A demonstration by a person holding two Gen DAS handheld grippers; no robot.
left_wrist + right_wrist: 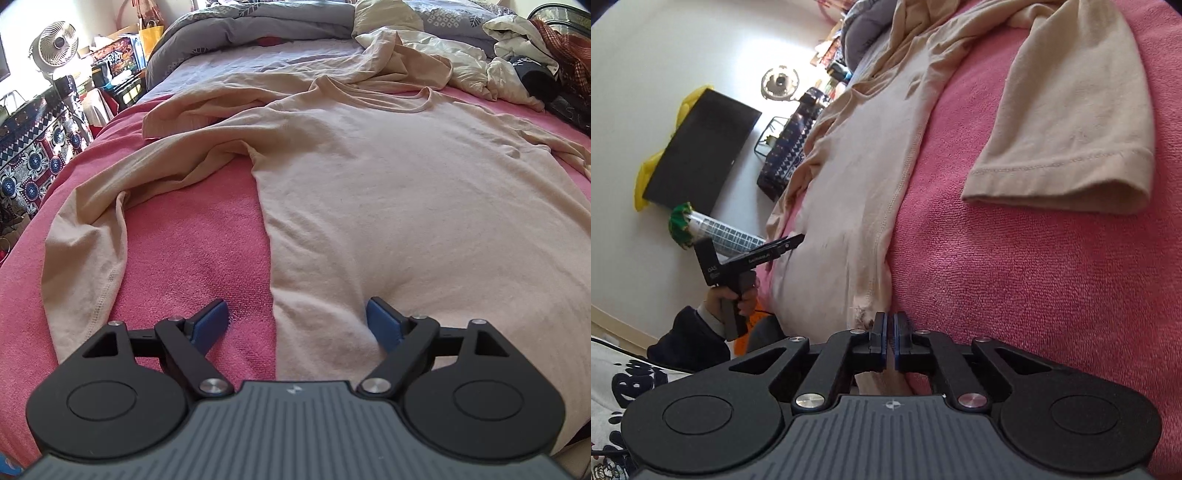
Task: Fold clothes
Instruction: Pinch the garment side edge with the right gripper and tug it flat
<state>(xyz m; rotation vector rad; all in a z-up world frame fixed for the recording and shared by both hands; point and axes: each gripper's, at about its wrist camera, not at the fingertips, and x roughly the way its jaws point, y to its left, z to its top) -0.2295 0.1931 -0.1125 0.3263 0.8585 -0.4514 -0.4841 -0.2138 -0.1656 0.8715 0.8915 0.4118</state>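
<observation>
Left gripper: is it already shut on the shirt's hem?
No: the left gripper is open, its blue pads wide apart, straddling the near left edge of the shirt without pinching it.

- shirt (388,192) lies flat on blanket (192,258)
- clothes pile (509,55) behind shirt, at right
- fan (55,44) left of bed

The beige shirt (406,206) runs off the right edge beyond the left gripper (297,325). Its hem disappears beneath the right gripper (890,332), whose closed blue pads hide any pinched cloth.
</observation>
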